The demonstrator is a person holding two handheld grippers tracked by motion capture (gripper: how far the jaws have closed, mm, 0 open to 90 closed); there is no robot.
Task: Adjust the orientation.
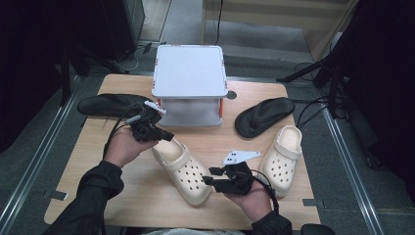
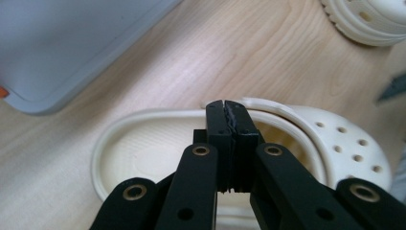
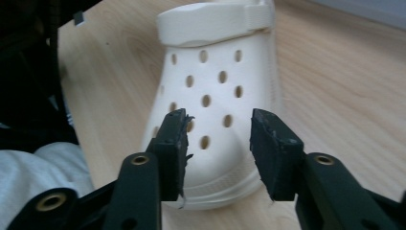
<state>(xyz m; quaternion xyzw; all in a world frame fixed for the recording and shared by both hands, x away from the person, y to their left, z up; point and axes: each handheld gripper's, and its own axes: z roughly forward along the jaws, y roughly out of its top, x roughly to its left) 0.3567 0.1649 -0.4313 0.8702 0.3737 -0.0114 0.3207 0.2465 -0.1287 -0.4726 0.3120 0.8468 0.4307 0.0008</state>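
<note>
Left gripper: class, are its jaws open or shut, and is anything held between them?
Shut. The left gripper has its two pads pressed together with nothing between them, above the cream clog.

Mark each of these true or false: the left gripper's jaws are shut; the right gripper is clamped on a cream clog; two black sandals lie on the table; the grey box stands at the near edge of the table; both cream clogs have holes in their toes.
1. The left gripper is shut: true, its jaws meet above the near cream clog.
2. The right gripper is clamped on a clog: false, its jaws stand apart, with the clog beyond them.
3. Two black sandals lie on the table: true, the left black sandal and the right black sandal.
4. The grey box stands at the near edge: false, it stands at the far edge.
5. Both clogs have holes: true, including the right cream clog.
</note>
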